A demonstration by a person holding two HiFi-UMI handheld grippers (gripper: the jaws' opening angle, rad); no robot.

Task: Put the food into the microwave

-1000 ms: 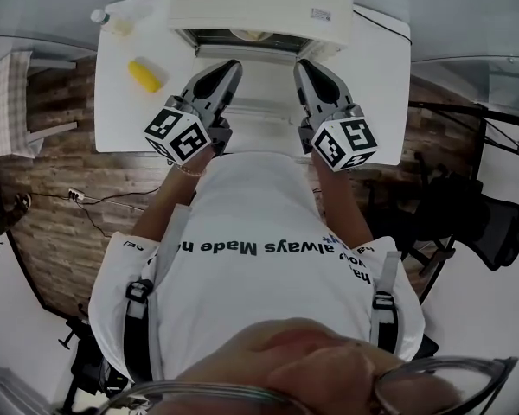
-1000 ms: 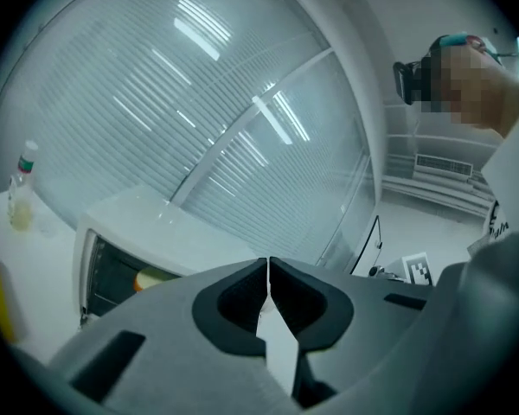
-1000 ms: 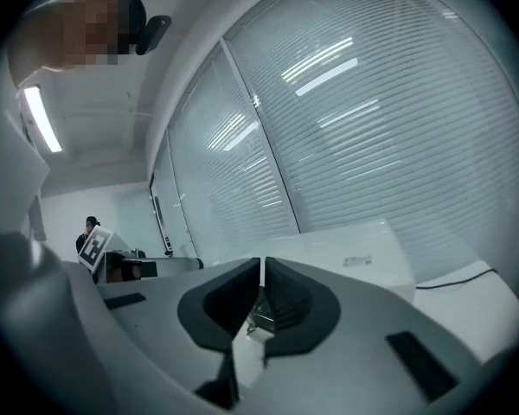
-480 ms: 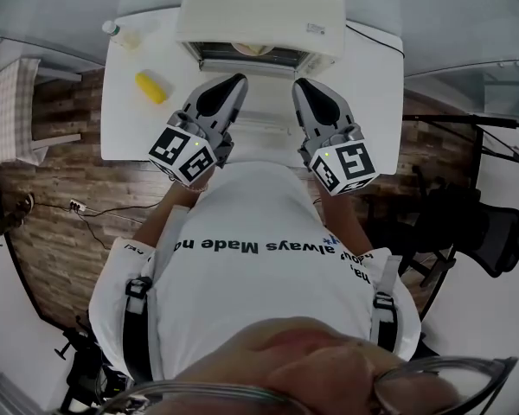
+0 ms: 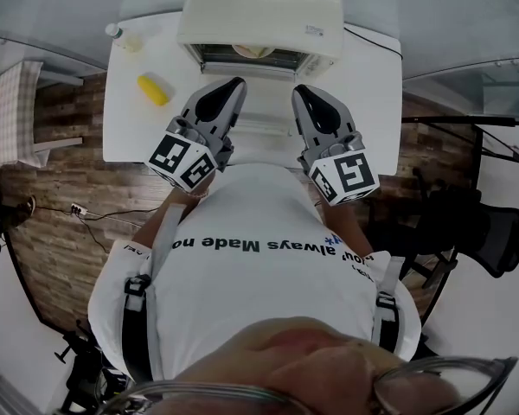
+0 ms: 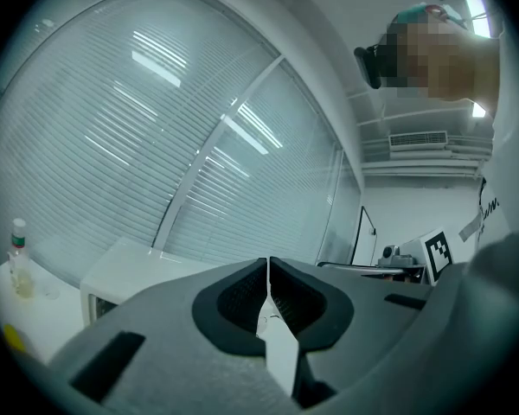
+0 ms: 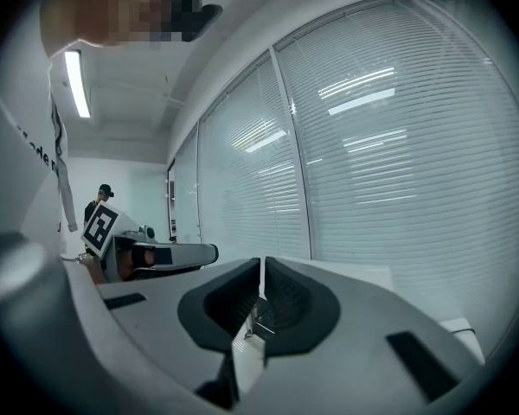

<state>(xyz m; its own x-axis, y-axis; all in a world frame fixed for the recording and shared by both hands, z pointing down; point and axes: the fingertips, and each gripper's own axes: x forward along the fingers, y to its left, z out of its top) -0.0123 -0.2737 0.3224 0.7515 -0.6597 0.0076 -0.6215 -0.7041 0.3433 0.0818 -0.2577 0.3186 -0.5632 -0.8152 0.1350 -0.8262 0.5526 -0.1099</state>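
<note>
The white microwave [image 5: 259,11] stands at the back of the white table [image 5: 372,85]. Its door [image 5: 264,119] hangs open toward me, and a pale plate of food [image 5: 253,51] shows just inside the opening. My left gripper [image 5: 236,83] and right gripper [image 5: 299,89] are side by side above the door, a little short of the opening. Both are shut with nothing in them. In the left gripper view the left gripper [image 6: 268,262] points upward past the microwave [image 6: 121,271]. In the right gripper view the right gripper [image 7: 261,262] tilts upward at the window blinds.
A yellow item [image 5: 153,89] lies on the table left of the microwave, with a small bottle [image 5: 121,35] at the far left corner. Wooden floor borders both table sides; a black chair [image 5: 480,227] stands at the right. Another person [image 7: 99,199] stands far off.
Both grippers stay shut in front of the open microwave and have drawn back slightly toward my body. The plate stays inside.
</note>
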